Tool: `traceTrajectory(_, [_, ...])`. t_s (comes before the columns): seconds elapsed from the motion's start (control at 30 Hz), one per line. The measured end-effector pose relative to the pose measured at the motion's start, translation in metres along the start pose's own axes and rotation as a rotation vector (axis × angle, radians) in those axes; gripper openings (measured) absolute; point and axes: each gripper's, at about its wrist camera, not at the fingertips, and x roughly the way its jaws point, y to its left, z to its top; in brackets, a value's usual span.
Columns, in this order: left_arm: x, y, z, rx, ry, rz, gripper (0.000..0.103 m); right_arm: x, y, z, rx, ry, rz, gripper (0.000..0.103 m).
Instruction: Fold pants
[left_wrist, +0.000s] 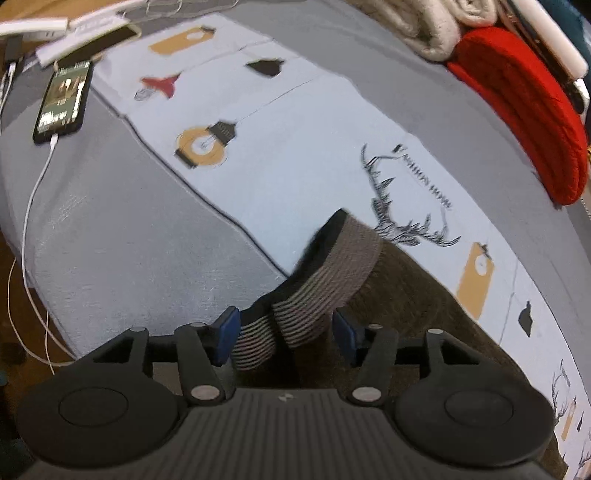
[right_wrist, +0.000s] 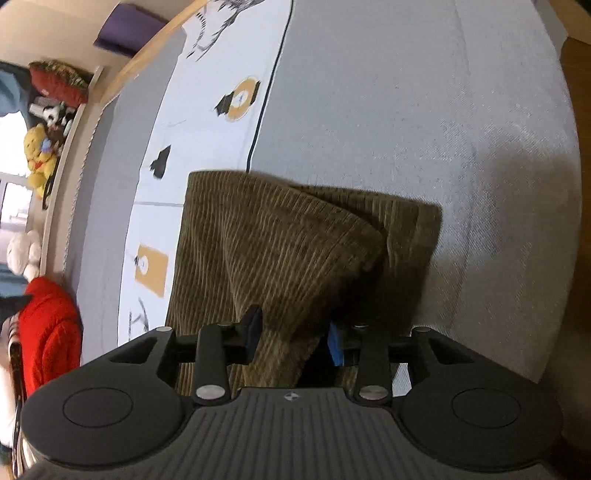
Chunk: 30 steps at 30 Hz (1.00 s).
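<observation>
My left claw (left_wrist: 284, 332) has its blue pads either side of the ribbed cuff (left_wrist: 325, 280) of brown corduroy pants (right_wrist: 273, 240), which lie on a grey bed (right_wrist: 424, 110). My right claw (right_wrist: 293, 339) straddles a raised fold of the same pants. Whether either pinch is firm, I cannot tell. A loose grip could drop the cloth mid-fold. A phone (left_wrist: 62, 99) lies well beyond the cuff.
</observation>
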Motion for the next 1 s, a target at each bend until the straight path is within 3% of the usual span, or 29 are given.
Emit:
traceTrajectory(0.17, [0.018, 0.003, 0.002, -0.020, 0.067, -0.046, 0.061, -0.009, 0.010, 0.002, -0.049, -0.130, -0.073, 0.038])
traceTrajectory(0.3, [0.024, -0.009, 0.005, 0.032, 0.032, -0.024, 0.060, -0.019, 0.007, 0.005, -0.107, -0.197, -0.121, 0.022])
traceTrajectory(0.33, [0.025, -0.012, 0.005, 0.050, 0.029, -0.023, 0.044, -0.019, 0.006, 0.006, -0.114, -0.195, -0.120, 0.017])
traceTrajectory(0.4, [0.021, -0.018, 0.003, 0.091, 0.012, -0.029, 0.025, -0.023, 0.007, 0.005, -0.148, -0.202, -0.109, 0.010])
traceTrajectory(0.47, [0.002, -0.024, 0.001, 0.161, -0.060, -0.025, 0.020, -0.033, 0.015, 0.004, -0.206, -0.262, -0.094, 0.009])
traceTrajectory(0.53, [-0.025, -0.021, -0.003, 0.164, -0.131, -0.030, 0.020, -0.053, 0.026, 0.000, -0.295, -0.362, -0.040, 0.009])
traceTrajectory(0.57, [-0.029, -0.019, -0.005, 0.167, -0.131, -0.018, 0.020, -0.061, 0.032, -0.003, -0.332, -0.394, -0.027, 0.009])
traceTrajectory(0.63, [-0.025, -0.011, -0.009, 0.172, -0.086, 0.016, 0.021, -0.067, 0.040, -0.010, -0.436, -0.451, -0.104, 0.008])
traceTrajectory(0.7, [-0.003, -0.005, -0.011, 0.176, 0.014, 0.063, 0.025, -0.054, 0.034, -0.007, -0.445, -0.385, -0.221, 0.009])
traceTrajectory(0.77, [0.014, -0.010, -0.015, 0.241, 0.076, 0.121, 0.039, -0.030, 0.017, 0.000, -0.398, -0.243, -0.338, 0.009])
traceTrajectory(0.8, [0.012, -0.013, -0.018, 0.271, 0.054, 0.160, 0.053, -0.023, 0.007, 0.003, -0.341, -0.196, -0.374, 0.010])
traceTrajectory(0.83, [0.005, -0.018, -0.019, 0.293, 0.000, 0.196, 0.058, -0.020, 0.001, 0.006, -0.300, -0.177, -0.393, 0.012])
traceTrajectory(0.9, [-0.022, -0.037, -0.025, 0.376, -0.170, 0.240, 0.058, -0.026, -0.001, 0.009, -0.278, -0.210, -0.401, 0.018])
traceTrajectory(1.0, [-0.044, -0.070, -0.044, 0.552, -0.334, 0.199, 0.058, -0.041, 0.016, 0.001, -0.375, -0.322, -0.408, 0.022])
